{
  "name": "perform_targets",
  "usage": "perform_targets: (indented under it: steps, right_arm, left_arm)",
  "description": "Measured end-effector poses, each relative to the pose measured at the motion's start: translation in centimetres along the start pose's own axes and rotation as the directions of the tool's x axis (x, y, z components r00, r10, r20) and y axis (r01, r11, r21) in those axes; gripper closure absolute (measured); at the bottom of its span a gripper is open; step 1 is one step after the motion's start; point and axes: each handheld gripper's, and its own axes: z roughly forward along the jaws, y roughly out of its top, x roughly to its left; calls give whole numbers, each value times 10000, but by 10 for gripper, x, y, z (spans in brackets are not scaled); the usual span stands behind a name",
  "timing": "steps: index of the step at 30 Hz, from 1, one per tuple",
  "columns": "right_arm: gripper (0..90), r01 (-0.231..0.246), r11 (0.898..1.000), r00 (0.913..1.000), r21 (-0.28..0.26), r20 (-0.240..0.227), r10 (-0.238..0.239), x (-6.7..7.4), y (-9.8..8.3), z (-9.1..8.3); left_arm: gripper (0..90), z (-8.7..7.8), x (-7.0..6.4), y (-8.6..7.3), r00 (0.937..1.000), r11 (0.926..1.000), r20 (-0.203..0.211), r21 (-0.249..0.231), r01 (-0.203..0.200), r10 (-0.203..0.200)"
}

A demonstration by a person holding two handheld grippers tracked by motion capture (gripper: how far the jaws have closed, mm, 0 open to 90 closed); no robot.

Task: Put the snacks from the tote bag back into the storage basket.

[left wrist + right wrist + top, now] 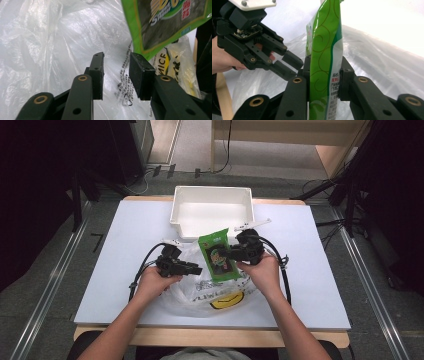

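Forearms low over worktop; plastic bag spread flat.
Right hand-held gripper clamps green snack packet above bag; left hand-held gripper jaws apart, empty. Best pinch the bag's mouth wide before lowering packet.

A white rectangular tabletop with a pale wooden edge stands at the middle of a grey carpeted floor. Left and right of the table, silver metal rails run along the floor. Beyond the table's far edge, black cables trail over the carpet toward a light wooden piece of furniture. Dark stands and black drapes flank the table on both sides.
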Motion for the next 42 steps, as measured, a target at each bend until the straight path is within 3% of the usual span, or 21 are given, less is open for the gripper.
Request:
perform_targets:
  steps: [25,42]
  right_arm:
    - [748,118,9993,9975,-359,706,-93,-16,2,-12]
    - [749,234,9971,9961,-731,862,-170,-18,14,-23]
  left_arm:
    - [543,2,2,-1,9991,9997,-375,197,-165,172]
    - [526,8,1,-4,9993,9987,-298,460,-233,247]
